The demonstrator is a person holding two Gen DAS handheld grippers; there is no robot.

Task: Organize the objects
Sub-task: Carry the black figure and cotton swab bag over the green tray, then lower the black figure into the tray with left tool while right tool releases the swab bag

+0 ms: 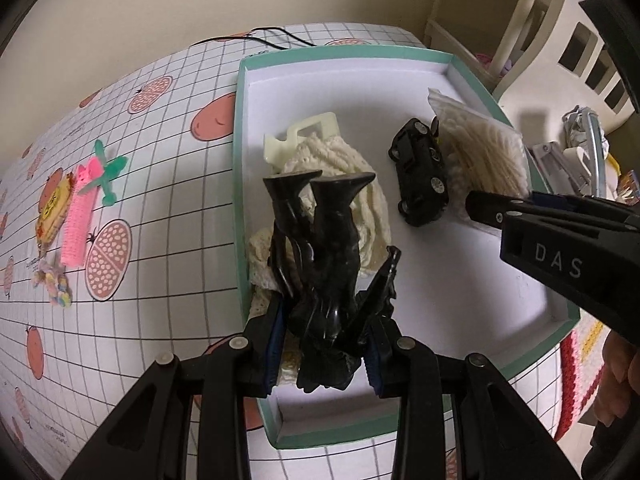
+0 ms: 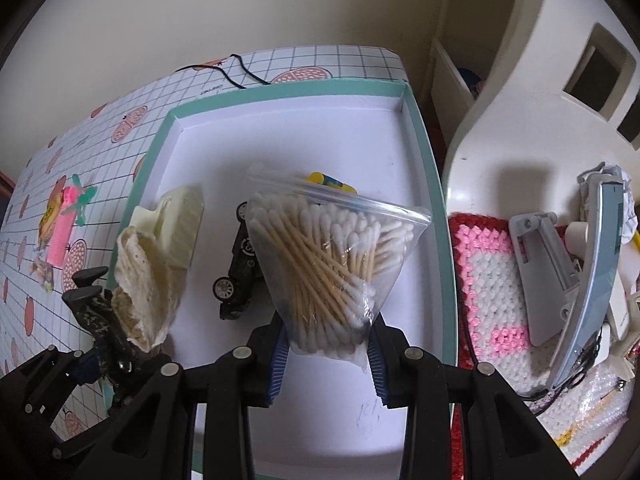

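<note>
Left gripper (image 1: 324, 356), bottom centre of the left wrist frame: blue-padded fingers clamped on a glossy black plastic figurine (image 1: 320, 264), which sticks up the frame, its two flared feet at the far end. The figurine hangs over the near left part of a shallow teal-rimmed cardboard box with a white floor (image 1: 472, 280), above a cream crocheted cloth (image 1: 360, 184) bunched against the box's left wall. A pale ivory plastic piece with a rectangular slot (image 1: 308, 132) pokes out just behind the cloth.

Right gripper (image 2: 326, 354), bottom centre of the right wrist frame: fingers closed on the lower corner of a clear zip bag of wooden-stemmed cotton swabs (image 2: 328, 256). The bag stands upright over the box floor; cannot tell whether its bottom touches. In the left wrist frame the same gripper enters from the right edge, its fingertip against the bag, shell marked "DAS".

A small black toy car with silver wheels (image 1: 422, 174) lies on its side on the box floor, just left of the swab bag, between bag and cloth. A yellow and blue item (image 2: 330, 181) shows behind the bag's zip edge; too hidden to identify.

Box sits on a white grid-pattern tablecloth printed with salmon fruit slices (image 1: 160, 184). Left edge of the left wrist frame, well apart from the box: a pink ridged hair roller (image 1: 78, 224), a green star-shaped plastic piece (image 1: 108, 176), a round yellow item (image 1: 50, 212), a small pastel knot (image 1: 56, 288). A thin black cable (image 1: 256, 38) lies on the cloth at the upper centre.

Right of the box in the right wrist frame: a red, pink and white crocheted mat (image 2: 496, 280), touching grey plastic parts.
</note>
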